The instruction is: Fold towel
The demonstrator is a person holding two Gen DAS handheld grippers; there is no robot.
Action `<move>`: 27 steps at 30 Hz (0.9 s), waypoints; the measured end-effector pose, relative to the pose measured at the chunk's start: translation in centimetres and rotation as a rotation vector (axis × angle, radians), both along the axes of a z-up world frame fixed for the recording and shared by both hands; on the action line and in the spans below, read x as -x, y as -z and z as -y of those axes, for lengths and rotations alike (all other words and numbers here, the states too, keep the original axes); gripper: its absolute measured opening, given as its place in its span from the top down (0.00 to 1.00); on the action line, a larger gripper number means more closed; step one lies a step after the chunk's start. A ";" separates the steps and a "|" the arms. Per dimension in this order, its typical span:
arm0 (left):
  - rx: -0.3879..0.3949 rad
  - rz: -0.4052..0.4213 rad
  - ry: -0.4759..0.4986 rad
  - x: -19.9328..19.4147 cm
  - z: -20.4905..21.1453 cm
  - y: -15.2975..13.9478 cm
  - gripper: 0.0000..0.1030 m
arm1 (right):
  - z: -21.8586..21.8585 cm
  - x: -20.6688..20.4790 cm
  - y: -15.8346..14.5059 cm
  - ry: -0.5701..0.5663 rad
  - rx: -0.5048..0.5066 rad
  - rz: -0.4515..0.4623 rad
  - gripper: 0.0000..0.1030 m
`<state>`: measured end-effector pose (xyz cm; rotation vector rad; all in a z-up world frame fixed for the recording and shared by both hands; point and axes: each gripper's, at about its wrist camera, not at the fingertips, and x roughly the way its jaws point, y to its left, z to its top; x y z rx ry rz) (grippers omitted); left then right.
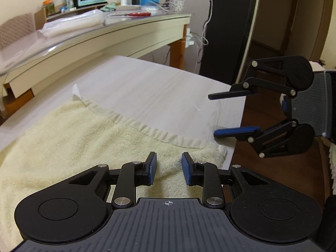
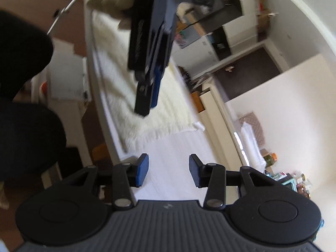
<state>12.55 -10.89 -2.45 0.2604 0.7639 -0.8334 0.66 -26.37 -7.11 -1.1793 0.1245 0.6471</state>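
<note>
Spread apart and empty, the left gripper (image 1: 169,169) is held low over the towel (image 1: 69,138), apparently for seizing its near edge, while the right gripper (image 2: 169,171) is kept wide over the bare table (image 1: 159,92).

Cream terry towel (image 1: 69,138) lying spread on white tabletop (image 1: 147,88), mostly flat, slightly rumpled near the right corner. Hemmed edge running diagonally across the left wrist view, small white tag sticking up at the far corner. Right corner sitting close to tabletop edge. Showing blurred in right wrist view (image 2: 168,96), fluffy, same pale cream.
</note>
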 end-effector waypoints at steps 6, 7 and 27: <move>0.016 -0.007 -0.006 -0.2 -0.3 0.0 0.72 | -0.4 0.0 0.4 -0.110 0.064 0.036 0.56; 0.017 -0.006 -0.005 -0.2 -0.4 0.0 0.72 | -0.5 0.1 0.4 -0.125 0.062 0.034 0.56; 0.013 -0.002 0.017 -0.5 -0.4 0.2 0.71 | -0.1 2.2 -0.3 -0.100 -0.079 -0.040 0.46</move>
